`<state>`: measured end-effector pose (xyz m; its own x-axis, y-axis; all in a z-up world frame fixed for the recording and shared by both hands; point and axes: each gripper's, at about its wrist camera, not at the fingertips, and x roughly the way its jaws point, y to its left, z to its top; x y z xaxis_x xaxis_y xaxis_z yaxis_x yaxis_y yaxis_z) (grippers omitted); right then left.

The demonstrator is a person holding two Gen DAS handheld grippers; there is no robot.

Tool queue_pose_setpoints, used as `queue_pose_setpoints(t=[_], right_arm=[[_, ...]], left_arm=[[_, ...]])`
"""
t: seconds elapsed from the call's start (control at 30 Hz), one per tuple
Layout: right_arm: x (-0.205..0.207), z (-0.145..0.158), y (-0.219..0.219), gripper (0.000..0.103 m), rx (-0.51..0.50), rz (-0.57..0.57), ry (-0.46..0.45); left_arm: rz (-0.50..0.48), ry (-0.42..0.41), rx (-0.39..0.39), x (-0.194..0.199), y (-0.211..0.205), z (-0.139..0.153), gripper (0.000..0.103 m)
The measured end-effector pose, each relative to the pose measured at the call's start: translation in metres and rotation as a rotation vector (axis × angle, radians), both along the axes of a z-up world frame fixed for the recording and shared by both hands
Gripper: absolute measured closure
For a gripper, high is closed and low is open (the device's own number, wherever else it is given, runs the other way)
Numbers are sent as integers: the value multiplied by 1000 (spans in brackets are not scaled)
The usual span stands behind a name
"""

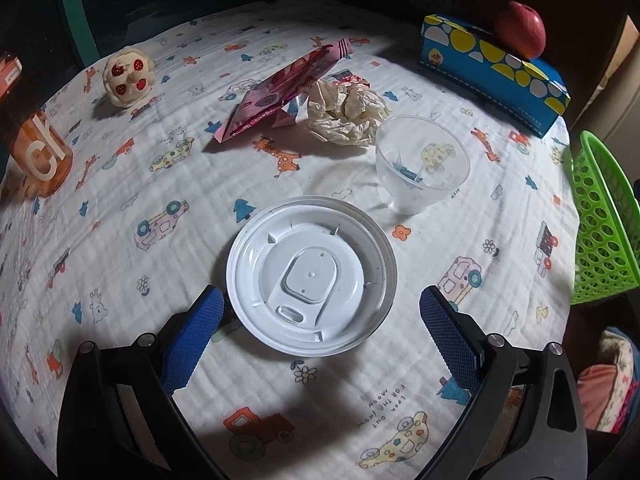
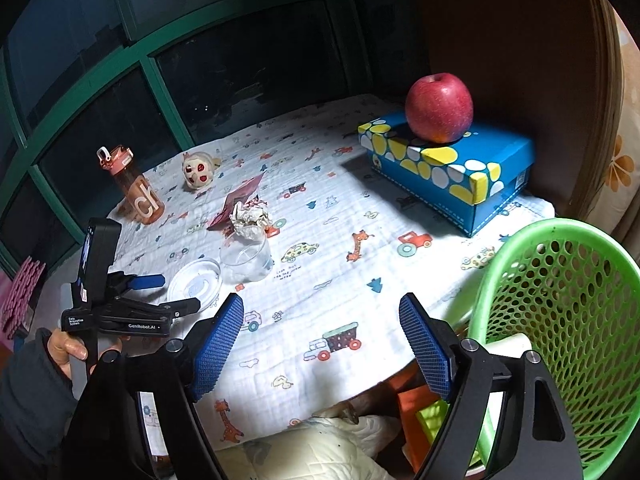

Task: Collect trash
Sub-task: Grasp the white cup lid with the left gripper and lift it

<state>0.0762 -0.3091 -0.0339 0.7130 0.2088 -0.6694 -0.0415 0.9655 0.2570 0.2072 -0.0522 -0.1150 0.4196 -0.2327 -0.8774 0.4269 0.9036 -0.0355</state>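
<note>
My left tool (image 1: 320,312) hangs open just above the white plastic lid (image 1: 312,276), its blue pads either side of the lid's near rim and not yet pressing on it. My right tool (image 2: 322,320) is open too, with nothing between its pads, over the tabletop (image 2: 360,216) edge beside the green basket (image 2: 568,320), where the trash should go, I judge. To take the lid well I should come down low, pinch across the raised rim so the flat disc cannot slip, and lift without dragging the printed cloth. Just past the lid stands the clear plastic cup (image 1: 420,164), then the crumpled paper wad (image 1: 348,114) touching the pink wrapper (image 1: 280,92). Farther off, the blue box (image 2: 452,168) and apple (image 2: 438,108) look like keepers.
</note>
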Motion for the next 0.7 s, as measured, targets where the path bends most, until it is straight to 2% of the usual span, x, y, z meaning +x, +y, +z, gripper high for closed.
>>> queue_pose_setpoints(t=[0.4,0.7], right_arm=[[14,-10,17,25,-2,41,28],[26,-17,29,25,-9,74,45]], left_arm=[[-13,20,21,11,0,-15,6],[-10,46,-2,20,1,-24,6]])
